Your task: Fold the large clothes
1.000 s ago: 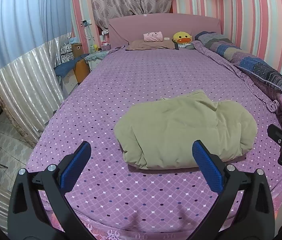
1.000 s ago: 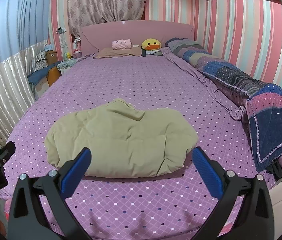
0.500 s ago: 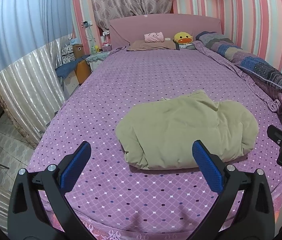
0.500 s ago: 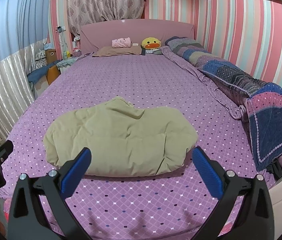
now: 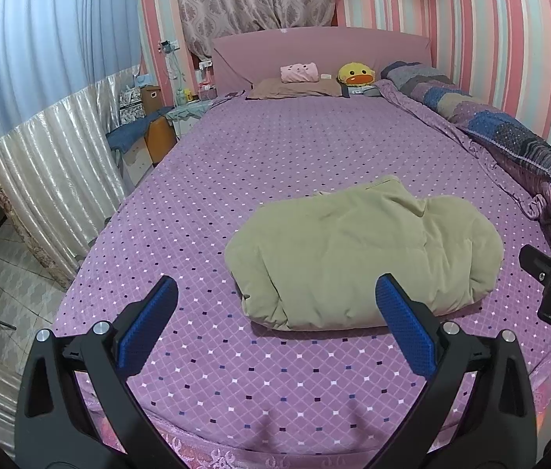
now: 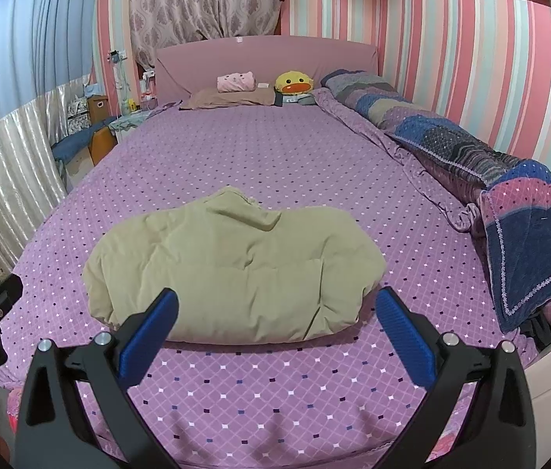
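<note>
Little has shifted since a second ago: both grippers still hover spread wide, empty, left gripper (image 5: 275,324), right gripper (image 6: 275,324), near the folded olive-green padded garment (image 6: 232,269) lying on the purple diamond-patterned bedspread (image 6: 275,164).

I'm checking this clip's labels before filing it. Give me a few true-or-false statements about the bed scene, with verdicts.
1. The left gripper is shut on the puffy khaki folded garment. False: its jaws stand wide open, holding nothing.
2. The garment lies folded into a bundle on the purple diamond-patterned bedspread. True.
3. The right gripper is open. True.
4. The round yellow duck plush sits on the garment. False: it rests far off by the pink headboard.
5. A blue-and-pink patchwork quilt lies along the bed's wall side. True.
</note>
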`<state>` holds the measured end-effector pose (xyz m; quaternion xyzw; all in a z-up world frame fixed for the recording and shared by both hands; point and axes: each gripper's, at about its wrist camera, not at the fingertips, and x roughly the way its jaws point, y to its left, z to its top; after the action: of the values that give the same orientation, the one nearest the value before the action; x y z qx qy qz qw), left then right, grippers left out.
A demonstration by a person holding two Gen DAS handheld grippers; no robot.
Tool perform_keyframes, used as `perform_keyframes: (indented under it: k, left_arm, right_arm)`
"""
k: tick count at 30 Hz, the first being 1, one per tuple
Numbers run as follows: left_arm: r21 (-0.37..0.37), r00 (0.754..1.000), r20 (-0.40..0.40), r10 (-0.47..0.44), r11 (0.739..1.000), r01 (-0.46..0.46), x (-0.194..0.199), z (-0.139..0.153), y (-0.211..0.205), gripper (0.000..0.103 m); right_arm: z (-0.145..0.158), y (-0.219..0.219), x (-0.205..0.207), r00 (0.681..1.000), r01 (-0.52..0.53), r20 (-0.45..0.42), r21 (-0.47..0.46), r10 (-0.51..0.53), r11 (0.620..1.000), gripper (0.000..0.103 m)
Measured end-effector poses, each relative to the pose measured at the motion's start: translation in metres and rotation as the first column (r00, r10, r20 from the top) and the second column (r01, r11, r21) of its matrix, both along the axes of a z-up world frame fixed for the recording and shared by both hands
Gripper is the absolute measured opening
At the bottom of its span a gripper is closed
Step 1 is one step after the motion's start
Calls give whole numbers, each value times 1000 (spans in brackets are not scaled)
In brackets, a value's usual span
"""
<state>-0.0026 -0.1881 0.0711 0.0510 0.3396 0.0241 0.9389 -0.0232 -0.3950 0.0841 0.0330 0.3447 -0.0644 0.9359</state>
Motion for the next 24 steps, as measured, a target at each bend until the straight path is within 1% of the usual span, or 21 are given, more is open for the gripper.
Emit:
perform_keyframes:
  k: [24]
  left_arm:
    - [10, 1000, -5, -22, 1000, 22, 1, -1, -5, 100]
  right_arm:
    - [0, 1, 3, 1000, 1, -12, -4, -1, 1000, 101]
